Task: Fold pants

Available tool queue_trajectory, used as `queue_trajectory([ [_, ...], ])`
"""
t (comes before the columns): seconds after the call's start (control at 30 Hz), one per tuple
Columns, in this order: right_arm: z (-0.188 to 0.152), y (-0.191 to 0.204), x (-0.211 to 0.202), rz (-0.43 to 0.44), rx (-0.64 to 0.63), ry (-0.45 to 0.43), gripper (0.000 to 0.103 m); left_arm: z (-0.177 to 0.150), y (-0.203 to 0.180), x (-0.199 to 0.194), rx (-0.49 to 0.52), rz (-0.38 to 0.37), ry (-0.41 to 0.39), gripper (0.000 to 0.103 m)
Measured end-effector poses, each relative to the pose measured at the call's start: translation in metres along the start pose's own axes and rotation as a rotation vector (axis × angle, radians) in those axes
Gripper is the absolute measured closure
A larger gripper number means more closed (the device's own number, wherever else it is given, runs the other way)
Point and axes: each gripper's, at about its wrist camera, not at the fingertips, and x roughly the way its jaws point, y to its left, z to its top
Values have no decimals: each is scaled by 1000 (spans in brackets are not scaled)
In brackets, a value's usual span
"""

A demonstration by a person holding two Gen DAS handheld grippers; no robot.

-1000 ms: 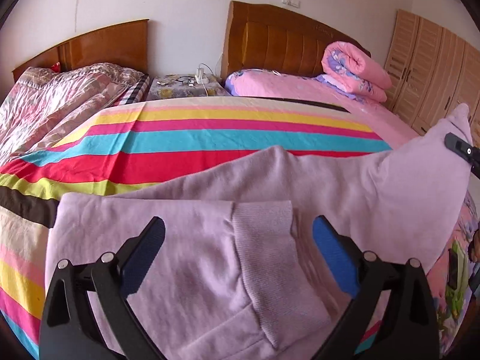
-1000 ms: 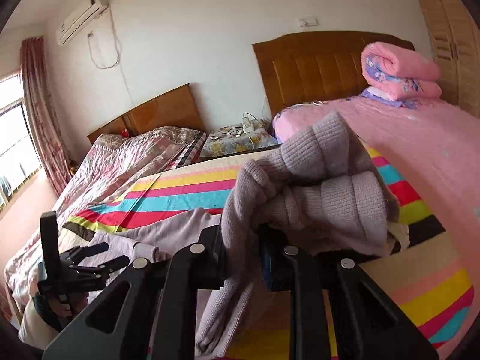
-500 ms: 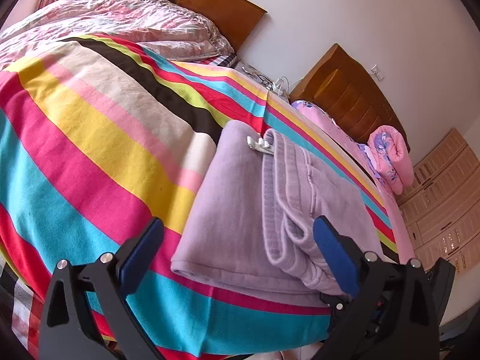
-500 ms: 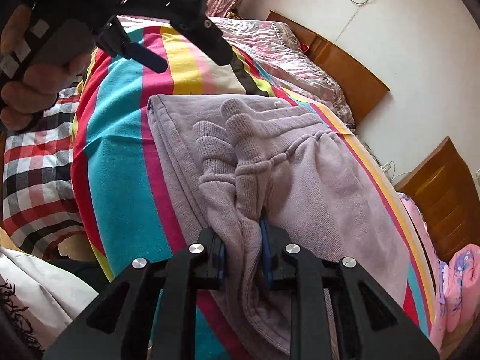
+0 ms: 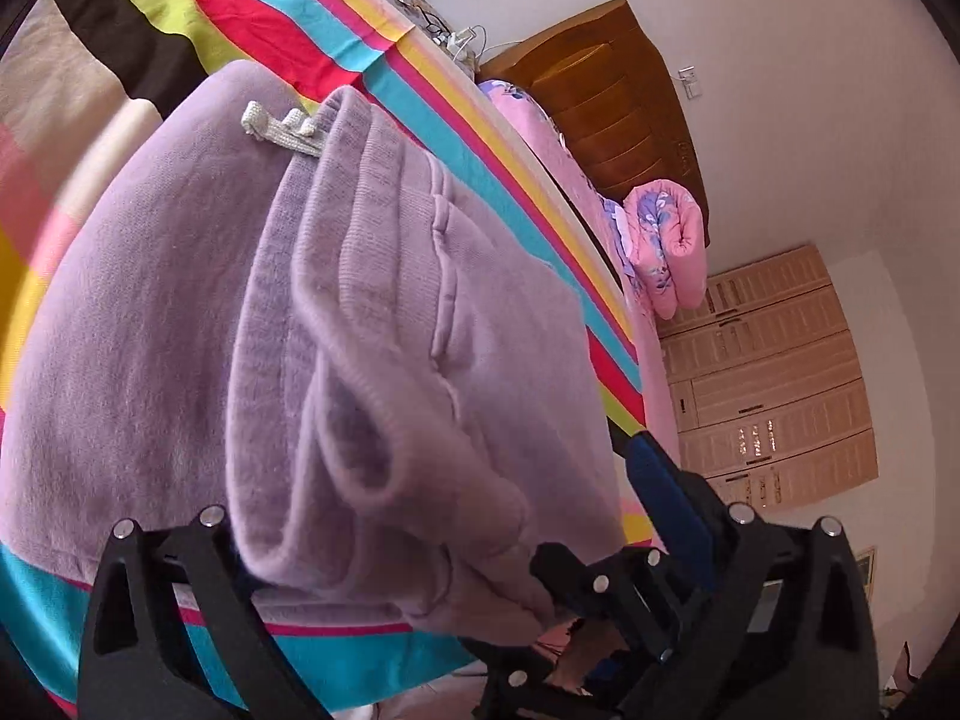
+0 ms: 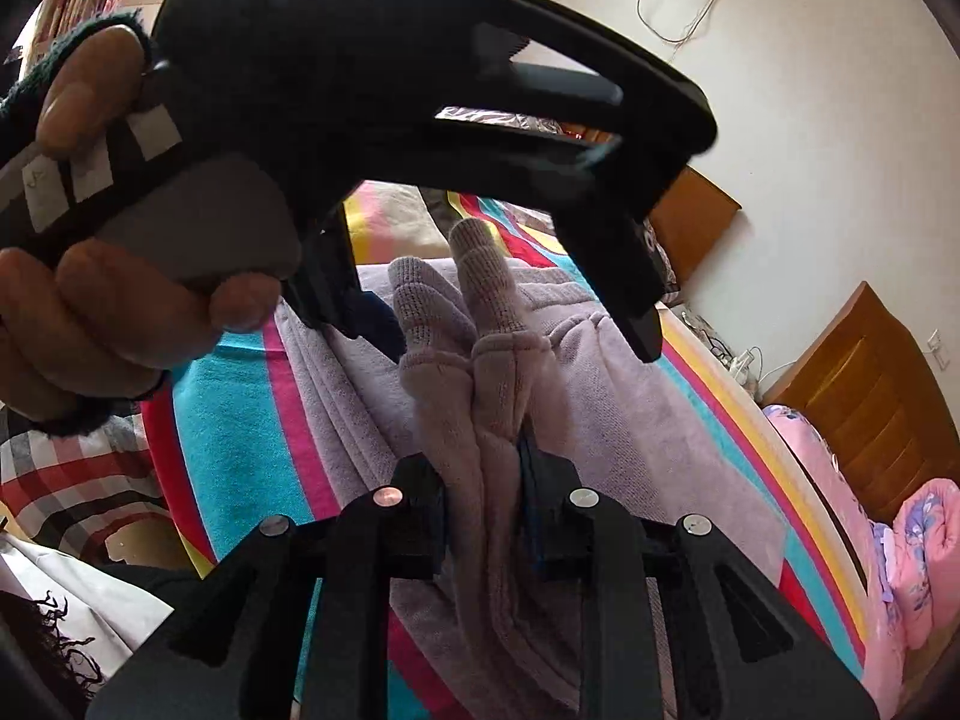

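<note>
The lilac pants [image 5: 372,324] lie folded on the striped bedspread [image 5: 336,18], ribbed cuffs on top and a white drawstring [image 5: 282,132] at the far end. My left gripper [image 5: 444,516] is open, its jaws standing wide on either side of the near folded edge. My right gripper [image 6: 486,468] is shut on the bunched ribbed cuffs of the pants [image 6: 480,372]. The left gripper [image 6: 504,312] shows in the right wrist view, held in a hand just above the pants. The right gripper's body [image 5: 606,588] shows low in the left wrist view.
A second bed with pink bedding and a rolled pink quilt [image 5: 666,240] lies beyond, with a wooden headboard [image 5: 606,114]. A wardrobe [image 5: 762,378] stands at the right. A bedside table with cables [image 5: 456,36] sits between the beds. A checked cloth [image 6: 72,480] hangs at the bed's near edge.
The right gripper has carried the cuffs down onto the folded pants. The left gripper has swung in close, its open jaws now around the near folded edge.
</note>
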Motion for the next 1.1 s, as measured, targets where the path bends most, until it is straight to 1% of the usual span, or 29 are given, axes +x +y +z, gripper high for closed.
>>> queue_trajectory([
  [0.03,-3,-3,-5,8,-4,2,72,4,2,11,-14,49,8,33],
  [0.07,-9,-11,-14,11,14,-8,59,7,6,15,-19,92,5,47],
  [0.1,-16,-22,-26,15,55,-27,44,9,7,16,-12,105,-11,52],
  [0.13,-27,-36,-41,8,113,-52,39,8,6,16,-3,105,-19,53],
  [0.17,-39,-51,-57,-10,181,-70,33,7,8,15,4,107,-22,57],
  [0.2,-55,-66,-69,-24,261,-68,27,7,10,15,4,103,-26,61],
  [0.27,-88,-83,-86,-34,394,-23,26,7,14,14,-1,88,-35,63],
  [0.33,-116,-84,-90,-29,457,34,26,6,12,14,16,99,-44,64],
  [0.37,-125,-81,-88,-19,473,61,26,6,10,15,24,110,-48,65],
  [0.4,-130,-76,-86,-22,475,82,26,9,5,18,32,122,-51,66],
  [0.43,-133,-72,-82,-59,461,99,27,8,5,15,39,131,-57,68],
  [0.5,-142,-71,-70,-160,441,137,32,8,-1,7,57,138,-77,75],
  [0.53,-144,-73,-64,-200,434,164,34,8,-7,3,73,141,-88,75],
  [0.57,-147,-75,-58,-210,431,176,34,9,-15,-1,90,139,-97,76],
  [0.63,-147,-73,-52,-194,428,172,34,12,-32,-8,133,127,-111,78],
  [0.67,-146,-71,-50,-197,415,170,34,15,-41,-12,155,112,-116,78],
  [0.77,-143,-72,-47,-286,359,197,34,26,-62,-42,196,4,-162,81],
  [0.8,-143,-74,-50,-286,360,196,34,29,-65,-57,209,-17,-193,81],
  [0.83,-142,-76,-55,-284,365,185,34,30,-64,-70,221,-19,-218,81],
  [0.87,-141,-76,-57,-281,368,173,33,29,-59,-81,230,-7,-240,81],
  [0.93,-140,-76,-55,-264,365,175,30,20,-27,-93,193,24,-258,81],
  [0.97,-143,-75,-50,-246,371,186,28,15,-4,-90,166,52,-262,81],
  [1.0,-145,-75,-45,-230,386,191,28,10,22,-83,142,99,-260,81],
  [1.03,-147,-77,-45,-223,410,176,27,4,52,-74,85,130,-232,81],
  [1.07,-147,-80,-43,-212,417,182,27,-3,78,-67,23,82,-226,80],
  [1.1,-146,-82,-42,-208,409,186,26,-7,85,-72,32,15,-273,80],
])
